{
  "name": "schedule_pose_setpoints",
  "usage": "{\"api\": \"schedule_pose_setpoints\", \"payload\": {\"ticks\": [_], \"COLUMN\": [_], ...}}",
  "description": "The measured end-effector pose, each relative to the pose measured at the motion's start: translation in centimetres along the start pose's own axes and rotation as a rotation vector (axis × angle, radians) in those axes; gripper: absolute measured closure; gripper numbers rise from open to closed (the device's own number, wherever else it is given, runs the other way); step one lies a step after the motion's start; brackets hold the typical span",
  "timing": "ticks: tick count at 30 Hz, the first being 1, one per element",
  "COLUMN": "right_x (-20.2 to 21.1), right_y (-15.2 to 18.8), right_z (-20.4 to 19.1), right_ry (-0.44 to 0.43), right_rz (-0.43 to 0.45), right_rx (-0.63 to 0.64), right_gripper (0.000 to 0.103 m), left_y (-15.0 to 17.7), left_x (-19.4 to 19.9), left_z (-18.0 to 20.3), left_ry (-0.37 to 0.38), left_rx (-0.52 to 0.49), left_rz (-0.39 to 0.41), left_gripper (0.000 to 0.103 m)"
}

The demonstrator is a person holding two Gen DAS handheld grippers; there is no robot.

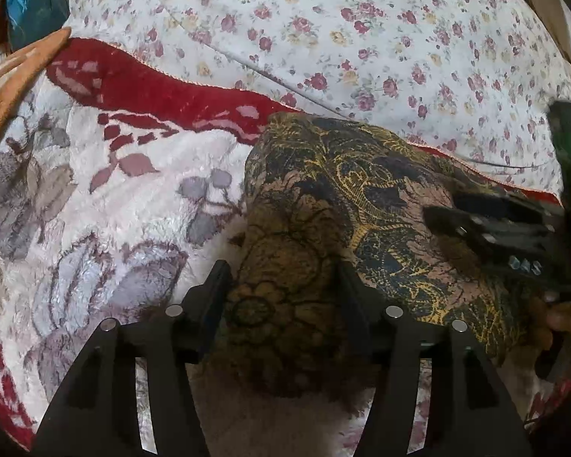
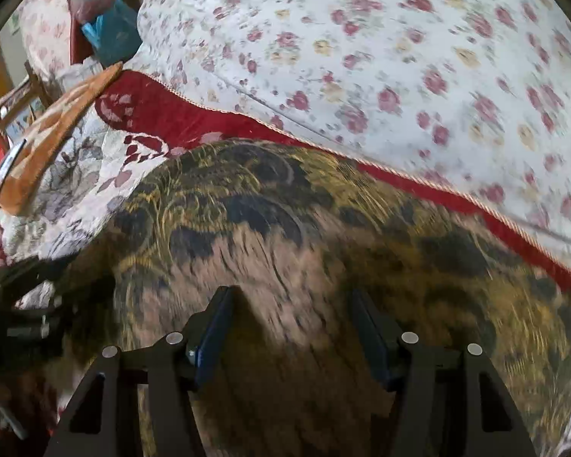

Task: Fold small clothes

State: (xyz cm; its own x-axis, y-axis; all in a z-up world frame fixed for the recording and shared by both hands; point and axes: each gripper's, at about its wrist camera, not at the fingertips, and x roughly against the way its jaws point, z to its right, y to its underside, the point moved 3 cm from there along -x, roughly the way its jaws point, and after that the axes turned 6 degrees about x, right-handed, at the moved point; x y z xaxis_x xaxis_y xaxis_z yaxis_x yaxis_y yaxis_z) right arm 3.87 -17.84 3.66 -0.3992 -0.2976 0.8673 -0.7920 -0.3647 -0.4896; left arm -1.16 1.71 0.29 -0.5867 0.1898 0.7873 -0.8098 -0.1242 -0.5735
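A small garment with a brown, gold and dark blue print (image 1: 361,205) lies bunched on a plush white, grey and red blanket (image 1: 106,205). My left gripper (image 1: 283,272) is open, its fingers on either side of the garment's near left part, just above it. My right gripper shows at the right edge of the left wrist view (image 1: 487,228), over the garment's right side. In the right wrist view the same garment (image 2: 285,228) fills the middle, blurred. My right gripper (image 2: 291,297) is open, close over the cloth with nothing between its fingers.
A white sheet with red and yellow flowers (image 1: 361,38) covers the far side. An orange patterned cloth (image 1: 15,72) lies at the left. A teal bag (image 1: 34,11) sits at the far left. Furniture and clutter (image 2: 19,103) stand at the left of the right wrist view.
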Motion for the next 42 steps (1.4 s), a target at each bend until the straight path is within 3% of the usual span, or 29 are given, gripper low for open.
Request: {"api": "schedule_pose_setpoints", "payload": {"ticks": [8, 12, 14, 16, 22, 24, 25, 28, 30, 32, 37, 39, 40, 42], "right_x": [-3.0, -3.6, -5.2, -7.1, -7.9, -8.3, -9.0, -11.3, -12.0, -11.5, -8.5, -7.5, -7.0, -6.5], "right_y": [-3.8, -6.3, -7.0, -7.6, -10.8, -11.3, -11.4, -11.1, -10.7, -10.5, -9.6, -9.5, -9.4, -9.4], "right_z": [-2.4, -4.0, -4.9, -5.6, -6.1, -6.7, -7.1, -8.4, -8.8, -8.6, -6.4, -5.6, -5.2, -4.6], "right_ry": [0.007, -0.025, -0.065, -0.075, -0.112, -0.113, -0.108, -0.043, -0.014, -0.029, -0.092, -0.143, -0.168, -0.203], "right_rz": [-0.037, -0.018, -0.056, -0.117, -0.168, -0.197, -0.231, -0.330, -0.326, -0.292, -0.222, -0.208, -0.203, -0.202], "right_rx": [0.048, 0.051, 0.044, 0.035, -0.050, -0.048, -0.034, 0.041, 0.079, 0.071, 0.088, 0.062, 0.042, 0.008], "right_gripper": [0.042, 0.042, 0.041, 0.031, 0.023, 0.013, 0.007, 0.002, 0.000, 0.003, 0.051, 0.061, 0.064, 0.065], "left_y": [0.0, 0.0, 0.0, 0.0, 0.0, -0.1, -0.1, -0.2, -0.2, -0.3, -0.8, -1.1, -1.1, -1.1], "left_x": [-0.2, -0.3, -0.3, -0.2, -0.2, -0.2, -0.2, -0.1, 0.0, 0.0, -0.2, -0.2, -0.3, -0.3], "left_z": [-0.6, -1.0, -1.4, -1.7, -1.7, -1.7, -1.7, -1.8, -1.9, -1.7, -1.2, -1.1, -1.0, -0.7], "left_ry": [0.044, 0.082, 0.111, 0.132, 0.154, 0.172, 0.177, 0.191, 0.197, 0.211, 0.273, 0.362, 0.404, 0.462], "left_rx": [0.026, 0.053, 0.081, 0.102, 0.107, 0.114, 0.118, 0.130, 0.134, 0.139, 0.173, 0.209, 0.222, 0.231], "left_rz": [0.002, 0.002, 0.001, 0.002, 0.002, -0.002, -0.003, -0.002, -0.001, 0.002, 0.015, 0.007, -0.003, -0.015], "left_gripper": [0.042, 0.041, 0.041, 0.041, 0.037, 0.033, 0.033, 0.032, 0.030, 0.025, 0.021, 0.022, 0.024, 0.037]}}
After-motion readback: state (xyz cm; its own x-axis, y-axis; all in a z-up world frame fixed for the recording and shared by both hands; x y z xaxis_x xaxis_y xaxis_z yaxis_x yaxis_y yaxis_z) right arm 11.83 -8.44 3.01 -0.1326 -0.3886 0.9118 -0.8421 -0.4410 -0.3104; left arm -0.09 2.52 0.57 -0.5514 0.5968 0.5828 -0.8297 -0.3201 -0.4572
